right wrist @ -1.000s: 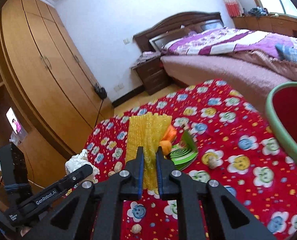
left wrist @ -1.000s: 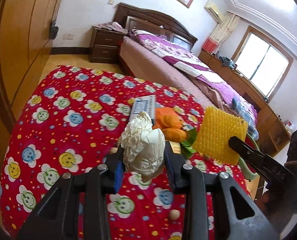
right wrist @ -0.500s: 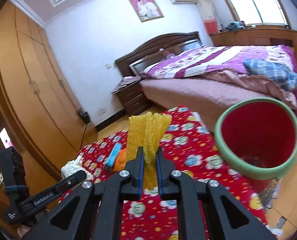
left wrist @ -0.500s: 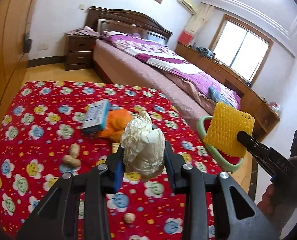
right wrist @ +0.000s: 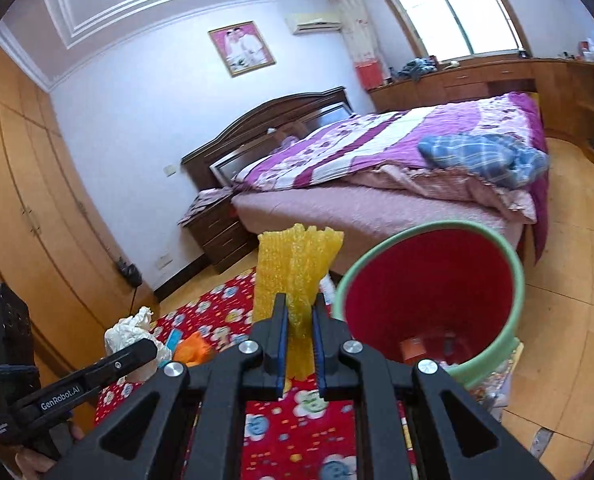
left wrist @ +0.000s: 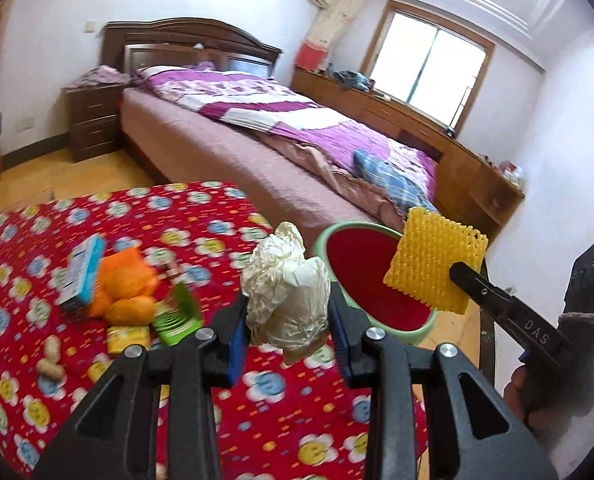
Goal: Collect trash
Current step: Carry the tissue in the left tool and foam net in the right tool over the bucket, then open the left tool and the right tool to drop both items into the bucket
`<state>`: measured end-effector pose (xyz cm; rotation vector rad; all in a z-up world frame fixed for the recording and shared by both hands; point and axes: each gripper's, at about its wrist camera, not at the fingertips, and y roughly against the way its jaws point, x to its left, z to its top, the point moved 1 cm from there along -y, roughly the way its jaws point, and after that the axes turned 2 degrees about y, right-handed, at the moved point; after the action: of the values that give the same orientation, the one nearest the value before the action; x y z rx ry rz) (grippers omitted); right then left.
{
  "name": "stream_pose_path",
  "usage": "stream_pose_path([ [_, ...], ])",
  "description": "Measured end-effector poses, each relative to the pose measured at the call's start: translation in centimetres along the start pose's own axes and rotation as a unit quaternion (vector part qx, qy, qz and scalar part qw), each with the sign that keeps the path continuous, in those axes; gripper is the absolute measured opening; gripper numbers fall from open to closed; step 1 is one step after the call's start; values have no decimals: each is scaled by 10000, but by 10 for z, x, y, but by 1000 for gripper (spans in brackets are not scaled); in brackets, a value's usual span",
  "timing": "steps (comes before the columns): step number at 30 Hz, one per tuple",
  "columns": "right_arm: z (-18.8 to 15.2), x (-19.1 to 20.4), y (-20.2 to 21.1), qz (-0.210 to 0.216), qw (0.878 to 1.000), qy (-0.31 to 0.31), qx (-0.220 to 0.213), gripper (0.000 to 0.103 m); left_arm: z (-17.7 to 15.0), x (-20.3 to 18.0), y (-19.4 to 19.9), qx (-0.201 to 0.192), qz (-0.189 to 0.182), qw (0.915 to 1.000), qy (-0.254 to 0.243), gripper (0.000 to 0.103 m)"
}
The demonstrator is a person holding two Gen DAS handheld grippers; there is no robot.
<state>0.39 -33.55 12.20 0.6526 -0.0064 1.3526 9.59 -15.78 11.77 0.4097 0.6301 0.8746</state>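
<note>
Left wrist view: crumpled paper (left wrist: 287,296) is clamped in left gripper (left wrist: 287,334); yellow foam net (right wrist: 297,276) is pinched in right gripper (right wrist: 299,344). Bin (right wrist: 515,280) contents are blurred, its base cut off.

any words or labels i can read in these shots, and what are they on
"DAS": on the finger of the right hand-held gripper, left wrist view.
"GenRobot.AI": on the finger of the left hand-held gripper, right wrist view.
Small white print lower on that finger: too small to read.
Blue box on the table: print blurred.
</note>
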Motion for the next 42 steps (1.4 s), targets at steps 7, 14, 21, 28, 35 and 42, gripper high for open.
stream_pose_path([
  [7, 9, -47, 1, -371, 9991, -180, -126, 13, 5, -44, -48, 281, -217, 9988, -324, 36],
  [14, 9, -97, -11, -630, 9969, -463, -48, 13, 0, -76, -101, 578, -354, 9965, -493, 36],
  [21, 0, -139, -30, -789, 9931, -824, 257, 13, -7, -92, -150, 952, -385, 9929, -596, 36],
  [28, -6, -160, -46, -913, 9903, -911, 521, 16, -11, -97, -172, 1086, -393, 9914, -619, 42],
  [35, -11, -163, -51, -883, 9900, -949, 563, 23, -13, -93, -180, 1162, -298, 9913, -537, 57],
  [42, -12, -159, -47, -917, 9898, -953, 521, 33, -12, -88, -174, 1103, -338, 9925, -395, 59],
])
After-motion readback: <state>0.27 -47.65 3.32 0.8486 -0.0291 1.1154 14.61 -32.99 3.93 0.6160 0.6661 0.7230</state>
